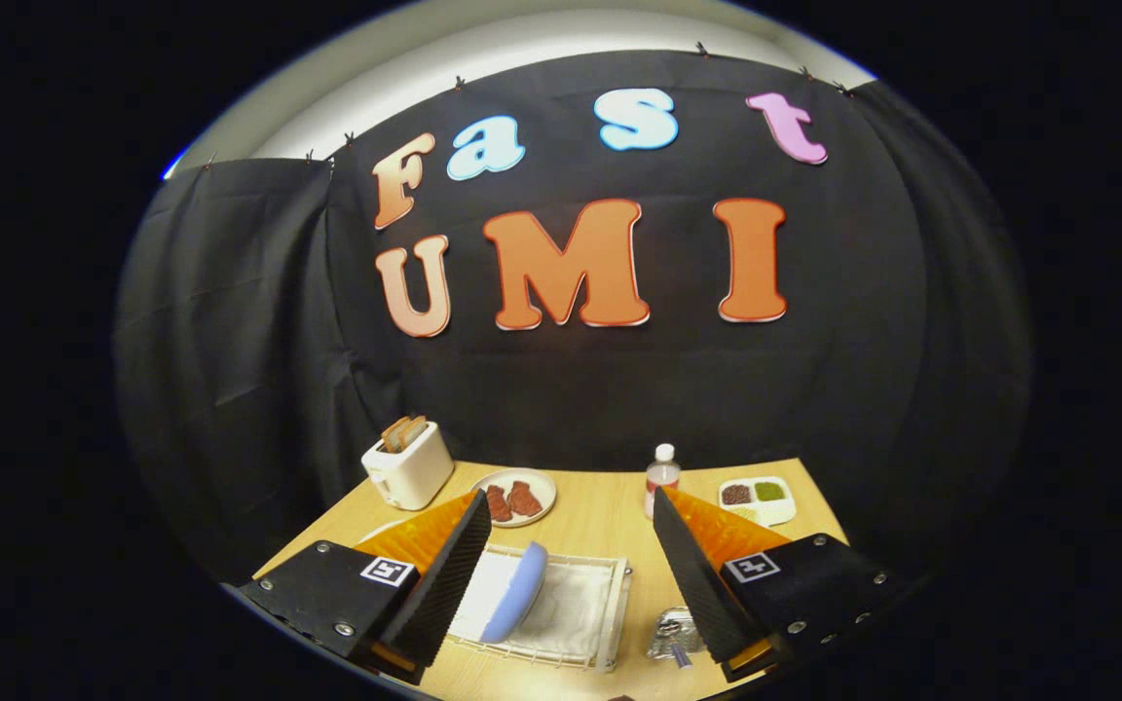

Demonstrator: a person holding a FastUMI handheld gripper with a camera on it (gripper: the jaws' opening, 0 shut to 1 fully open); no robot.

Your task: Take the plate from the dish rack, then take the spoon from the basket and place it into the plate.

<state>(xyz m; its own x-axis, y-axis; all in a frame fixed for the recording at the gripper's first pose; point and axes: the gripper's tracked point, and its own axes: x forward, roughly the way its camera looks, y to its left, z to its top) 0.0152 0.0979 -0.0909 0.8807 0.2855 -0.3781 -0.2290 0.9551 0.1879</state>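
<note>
Wooden table [600, 531]: light top, carrying every item below me.

My gripper [571, 574]: raised above the table's near part, fingers [444, 584] spread wide, grasping nothing; black ribbed pads face each other across the gap.

Dish rack [610, 608]: white wire, lying below and between my fingers, nearer the left one, with a pale cloth liner inside.

Plate [514, 606]: light blue, standing on edge in the rack, leaning, just beside my left finger and untouched by it.

Toaster [408, 465]: cream, at the far left corner, with bread slices poking out of the top.

Round dish [514, 497]: pale, beyond my left fingertip, next to the toaster, holding two reddish-brown pieces.

Divided tray [758, 499]: white, far right, with brown and green fillings in separate compartments.

Bottle [661, 479]: small, clear, white cap, upright beyond my right fingertip.

Basket [670, 631]: shiny metal, just beside the rack, partly hidden under my right finger.

Spoon [681, 657]: I make out only a bluish handle-like piece sticking from the basket.
</note>
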